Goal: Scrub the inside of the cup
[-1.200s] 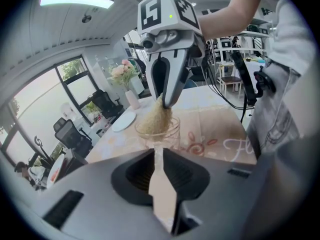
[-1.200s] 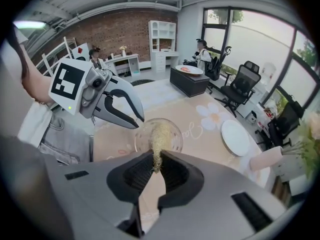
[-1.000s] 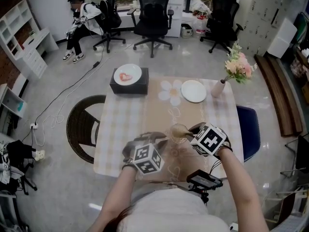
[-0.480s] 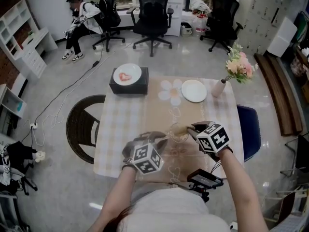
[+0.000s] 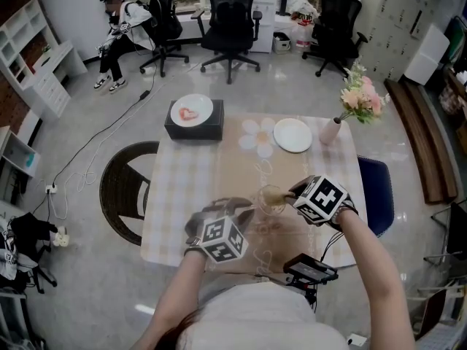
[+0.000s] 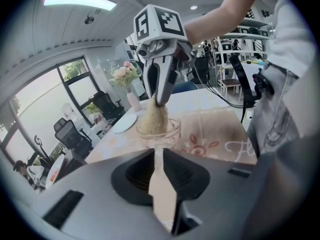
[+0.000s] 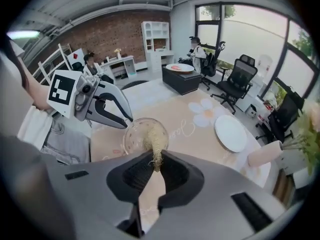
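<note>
The cup (image 5: pixel 271 197), clear glass, stood upright on the beige runner (image 5: pixel 241 162) at the near middle of the table (image 5: pixel 171 195), and both grippers were on it. The left gripper (image 6: pixel 156 151) came in from the near left. Its jaws were only a sliver apart and pinched on the cup's near rim, with the glass wall between the pads. From the right, the right gripper (image 7: pixel 156 165) tipped steeply down over the mouth, jaws closed tight on the top of a pale, fibrous scrubber (image 7: pixel 154 140). That scrubber hung down into the cup and filled much of the glass; whether it reached the bottom could not be told.

Farther off on the table sat a white plate (image 5: pixel 292 135), right of centre. Just right of it was a vase (image 5: pixel 330 132) of pink flowers (image 5: pixel 361 97). At the far left a black box (image 5: pixel 194 130) carried a dish (image 5: pixel 193 111) with a red heart shape on it. A wicker chair (image 5: pixel 124 188) was tucked in at the table's left edge, and a blue seat (image 5: pixel 378 195) at its right. Beyond the table, office chairs (image 5: pixel 232 20) stood by the windows, and a person (image 5: pixel 120 24) sat at the far left.
</note>
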The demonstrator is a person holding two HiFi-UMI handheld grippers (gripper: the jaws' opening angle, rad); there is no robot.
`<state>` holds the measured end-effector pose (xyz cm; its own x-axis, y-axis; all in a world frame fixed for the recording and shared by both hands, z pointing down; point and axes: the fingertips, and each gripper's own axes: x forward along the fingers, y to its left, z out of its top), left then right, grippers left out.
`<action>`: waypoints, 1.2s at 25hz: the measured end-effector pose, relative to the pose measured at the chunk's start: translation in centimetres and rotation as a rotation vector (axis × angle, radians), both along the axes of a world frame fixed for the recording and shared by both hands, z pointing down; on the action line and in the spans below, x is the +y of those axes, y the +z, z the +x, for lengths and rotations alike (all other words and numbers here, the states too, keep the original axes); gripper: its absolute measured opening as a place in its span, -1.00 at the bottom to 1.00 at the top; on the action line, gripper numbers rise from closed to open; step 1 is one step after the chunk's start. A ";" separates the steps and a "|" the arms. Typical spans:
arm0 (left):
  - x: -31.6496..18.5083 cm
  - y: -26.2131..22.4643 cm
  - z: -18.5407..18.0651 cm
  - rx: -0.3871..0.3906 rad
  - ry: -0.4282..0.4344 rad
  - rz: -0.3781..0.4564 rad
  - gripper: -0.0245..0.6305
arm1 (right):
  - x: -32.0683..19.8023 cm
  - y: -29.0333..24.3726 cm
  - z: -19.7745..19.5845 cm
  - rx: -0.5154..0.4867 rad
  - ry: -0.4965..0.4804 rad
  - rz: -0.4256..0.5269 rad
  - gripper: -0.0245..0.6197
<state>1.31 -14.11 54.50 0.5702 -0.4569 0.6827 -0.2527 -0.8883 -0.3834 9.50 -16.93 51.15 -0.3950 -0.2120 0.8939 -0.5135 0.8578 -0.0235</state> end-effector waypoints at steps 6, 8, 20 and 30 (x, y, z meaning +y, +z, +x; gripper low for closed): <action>0.3 0.0 0.2 -0.012 0.012 0.013 -0.75 | 1.7 0.4 -0.7 0.084 -0.108 -0.104 -0.78; 0.4 0.0 0.2 -0.015 0.014 0.017 -0.75 | 2.4 0.5 -1.1 0.093 -0.148 -0.124 -0.78; 0.7 -0.1 0.5 -0.033 0.024 0.029 -0.75 | 3.7 0.9 -3.3 0.034 -0.200 -0.123 -0.78; 0.8 -0.1 0.5 -0.036 0.024 0.034 -0.75 | 0.4 1.2 -3.2 -0.047 0.059 -0.034 -0.78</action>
<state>1.81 -13.29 54.44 0.5566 -0.4672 0.6870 -0.2174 -0.8800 -0.4223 6.33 -16.49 52.34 -0.4241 -0.2065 0.8818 -0.5612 0.8241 -0.0770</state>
